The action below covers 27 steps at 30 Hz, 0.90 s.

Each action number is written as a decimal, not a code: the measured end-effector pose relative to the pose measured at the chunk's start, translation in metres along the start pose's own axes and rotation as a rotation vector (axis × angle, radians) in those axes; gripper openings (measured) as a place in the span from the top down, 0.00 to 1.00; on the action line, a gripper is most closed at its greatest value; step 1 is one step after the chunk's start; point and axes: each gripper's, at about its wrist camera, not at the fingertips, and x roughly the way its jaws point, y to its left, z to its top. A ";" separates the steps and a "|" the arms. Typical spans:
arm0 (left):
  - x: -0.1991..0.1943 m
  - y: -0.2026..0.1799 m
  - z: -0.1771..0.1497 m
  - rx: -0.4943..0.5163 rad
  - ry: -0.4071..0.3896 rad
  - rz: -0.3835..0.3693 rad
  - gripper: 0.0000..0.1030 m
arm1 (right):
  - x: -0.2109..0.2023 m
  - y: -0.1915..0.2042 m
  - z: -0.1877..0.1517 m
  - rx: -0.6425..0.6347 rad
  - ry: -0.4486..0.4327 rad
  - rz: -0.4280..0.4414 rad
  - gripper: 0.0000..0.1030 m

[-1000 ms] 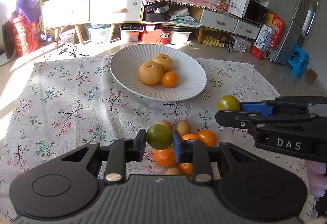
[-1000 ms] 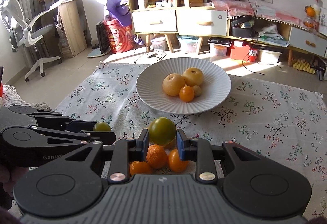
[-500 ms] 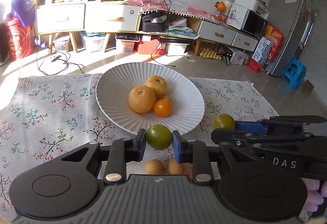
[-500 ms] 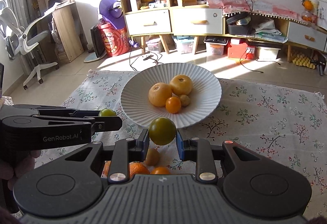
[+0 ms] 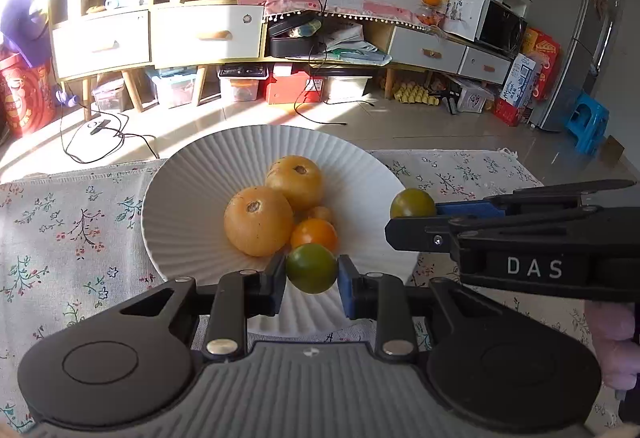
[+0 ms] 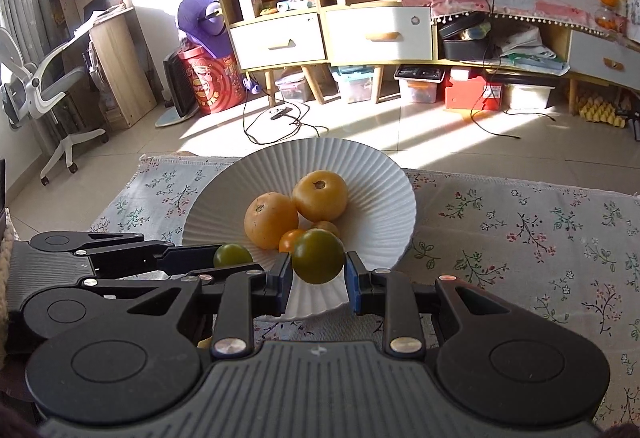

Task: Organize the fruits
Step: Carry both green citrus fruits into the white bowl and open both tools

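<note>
While gripped, two green fruits.

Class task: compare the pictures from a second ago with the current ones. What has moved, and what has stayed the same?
Both claws, left claw and right claw, carried their green fruits forward from above the loose fruit pile to over the white plate. Unchanged: each claw still grips its green fruit, and the fruits on the plate have not moved.

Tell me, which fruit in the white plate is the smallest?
The little yellow-brown fruit tucked behind the orange one, beside the two big yellow fruits. Only part of it shows, so it seems smallest in the plate.
</note>
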 end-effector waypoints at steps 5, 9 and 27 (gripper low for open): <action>0.008 0.003 -0.002 -0.005 0.019 0.016 0.83 | 0.016 -0.005 0.004 -0.002 0.026 -0.008 0.76; 0.011 0.006 -0.003 -0.008 0.023 0.020 0.83 | 0.026 -0.008 0.006 0.009 0.045 -0.014 0.76; 0.017 0.004 0.000 0.026 0.011 0.017 0.81 | 0.043 -0.005 0.013 0.000 0.080 -0.039 0.75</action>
